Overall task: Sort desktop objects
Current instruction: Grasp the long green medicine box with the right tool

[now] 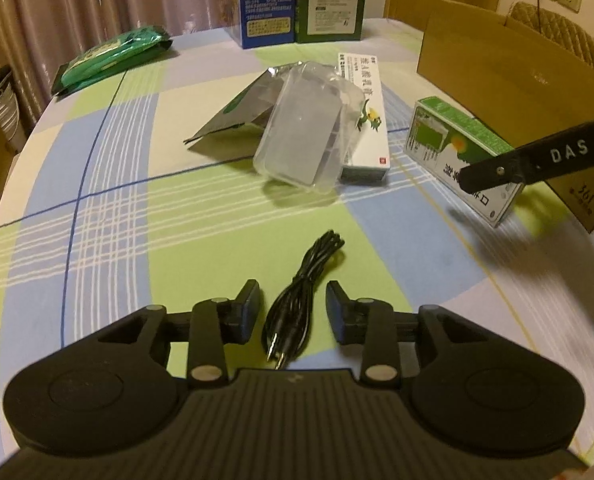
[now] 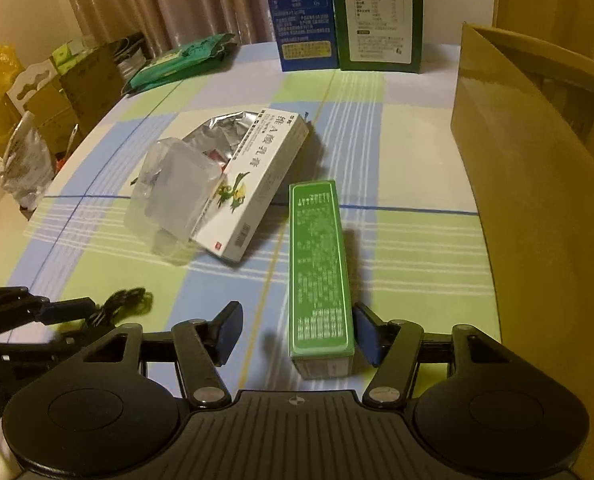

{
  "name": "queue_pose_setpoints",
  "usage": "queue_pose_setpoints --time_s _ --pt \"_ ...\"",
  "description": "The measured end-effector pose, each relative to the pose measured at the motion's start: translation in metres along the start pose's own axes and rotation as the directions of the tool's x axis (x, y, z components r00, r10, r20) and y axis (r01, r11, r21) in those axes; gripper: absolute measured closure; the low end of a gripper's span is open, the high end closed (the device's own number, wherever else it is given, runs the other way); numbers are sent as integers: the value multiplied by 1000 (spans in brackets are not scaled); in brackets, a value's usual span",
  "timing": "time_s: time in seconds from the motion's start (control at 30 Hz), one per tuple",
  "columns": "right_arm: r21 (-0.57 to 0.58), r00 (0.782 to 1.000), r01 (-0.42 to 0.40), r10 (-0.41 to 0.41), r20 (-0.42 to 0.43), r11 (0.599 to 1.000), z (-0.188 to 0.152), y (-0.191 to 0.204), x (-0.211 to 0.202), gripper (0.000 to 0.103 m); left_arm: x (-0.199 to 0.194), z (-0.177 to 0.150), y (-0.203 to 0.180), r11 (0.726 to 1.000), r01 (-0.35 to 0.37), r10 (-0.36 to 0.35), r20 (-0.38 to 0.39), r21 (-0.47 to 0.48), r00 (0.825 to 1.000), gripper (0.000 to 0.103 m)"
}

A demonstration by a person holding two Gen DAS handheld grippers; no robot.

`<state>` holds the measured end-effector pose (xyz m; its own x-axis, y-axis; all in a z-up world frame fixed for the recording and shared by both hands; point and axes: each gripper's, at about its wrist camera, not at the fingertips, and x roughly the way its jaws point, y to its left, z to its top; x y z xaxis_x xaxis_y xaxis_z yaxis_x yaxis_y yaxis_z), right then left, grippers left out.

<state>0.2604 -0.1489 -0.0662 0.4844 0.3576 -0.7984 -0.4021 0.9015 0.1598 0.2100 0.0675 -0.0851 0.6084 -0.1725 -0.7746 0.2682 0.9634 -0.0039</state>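
A coiled black cable (image 1: 297, 292) lies on the checked tablecloth (image 1: 109, 184) between the fingers of my left gripper (image 1: 293, 304). That gripper is open, and its pads stand clear of the cable on both sides. A long green box (image 2: 321, 264) lies lengthwise between the fingers of my right gripper (image 2: 297, 311). This gripper is open too: its right pad is at the box's side, while its left pad stands well off. In the left wrist view the green box (image 1: 453, 148) sits at the right. In the right wrist view the cable (image 2: 131, 299) is at the lower left.
Mid-table lie a white medicine box (image 2: 257, 184), a clear plastic case (image 2: 177, 200) and a foil pouch (image 2: 221, 130). A green packet (image 2: 181, 60) lies far left. Blue (image 2: 301, 12) and green (image 2: 381, 12) cartons stand at the back. A brown cardboard box (image 2: 537, 200) stands on the right.
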Motion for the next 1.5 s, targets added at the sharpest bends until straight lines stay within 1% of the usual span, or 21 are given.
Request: queue_pose_setpoints --time_s 0.2,0.23,0.27,0.3,0.37,0.43,0.73,0.97,1.03,1.1,1.13,1.17,1.27,1.37,1.5 --pt "-13 1000 5 -5 5 1000 2 0 1 46 6 6 -2 1000 4 -4 -3 9 1000 72" --pt "-12 1000 7 -7 6 1000 2 -1 2 46 7 7 -3 1000 10 -10 -8 10 1000 77" --pt "-9 1000 8 -8 6 1000 2 -2 1 46 7 8 -3 1000 21 -21 -12 10 1000 87" --pt "-3 1000 7 -7 6 1000 3 -3 2 46 7 9 -4 1000 27 -26 -23 7 999 91" --pt "14 1000 0 0 11 1000 3 -6 1 46 6 13 -3 999 23 -24 -50 -21 998 92" --pt "24 1000 -3 2 20 1000 5 -9 0 46 4 14 -4 999 25 -27 -58 -34 998 92" --pt "-11 1000 -6 6 1 1000 10 -4 11 46 -6 21 -15 999 39 -39 -21 -1 999 93" --pt "-38 999 25 -26 -23 999 13 -5 22 46 -4 22 -20 999 41 -41 -32 3 999 93" --pt "-40 999 25 -26 -32 999 14 -6 25 48 -3 22 -20 999 38 -38 -34 3 999 93" --pt "-51 999 25 -27 -42 998 14 -5 28 59 -3 22 -21 999 35 -35 -36 4 999 93" --pt "-58 998 26 -29 -47 998 13 -4 29 62 -2 22 -21 999 35 -34 -37 3 999 93" --pt "-60 998 27 -30 -51 998 13 -4 30 63 -2 22 -21 999 35 -35 -39 1 999 93" --pt "-60 998 30 -34 -54 998 12 -4 30 65 -1 22 -23 999 34 -33 -44 0 998 93" --pt "-67 998 41 -45 -54 997 11 -4 30 75 0 22 -23 999 37 -37 -49 -7 998 93" --pt "-67 999 15 -17 -29 998 11 2 23 75 -2 24 -24 999 36 -36 -42 -13 998 93"
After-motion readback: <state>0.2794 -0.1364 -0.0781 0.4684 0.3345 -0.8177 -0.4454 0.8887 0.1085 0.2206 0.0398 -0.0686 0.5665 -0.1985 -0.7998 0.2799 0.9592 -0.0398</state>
